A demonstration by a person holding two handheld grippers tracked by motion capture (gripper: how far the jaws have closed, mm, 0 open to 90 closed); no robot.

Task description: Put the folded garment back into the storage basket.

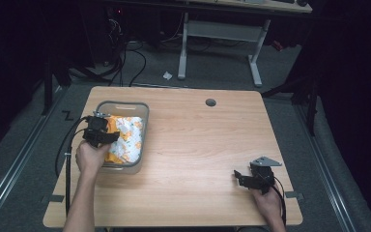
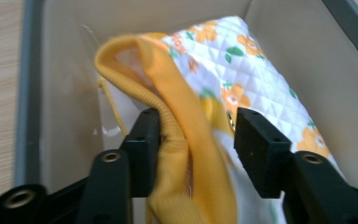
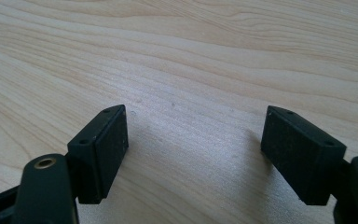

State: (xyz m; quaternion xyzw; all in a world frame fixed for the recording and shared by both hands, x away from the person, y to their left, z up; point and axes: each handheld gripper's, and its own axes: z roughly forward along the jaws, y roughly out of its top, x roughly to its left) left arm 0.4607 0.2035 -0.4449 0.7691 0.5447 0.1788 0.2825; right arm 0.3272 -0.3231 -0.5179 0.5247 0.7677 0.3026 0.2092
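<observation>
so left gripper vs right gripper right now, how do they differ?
The left gripper is inside the grey bin, its fingers either side of the yellow-trimmed floral cloth; the right gripper has only bare table between its fingers. The left fingers stand narrower, the right wider. Shared: both are black, hand-held, with fingers apart.

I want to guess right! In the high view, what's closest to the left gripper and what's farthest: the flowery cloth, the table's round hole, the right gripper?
1. Flowery cloth, in the grey bin, at its fingers.
2. Round hole, far edge, middle.
3. Right gripper, near right corner.
</observation>
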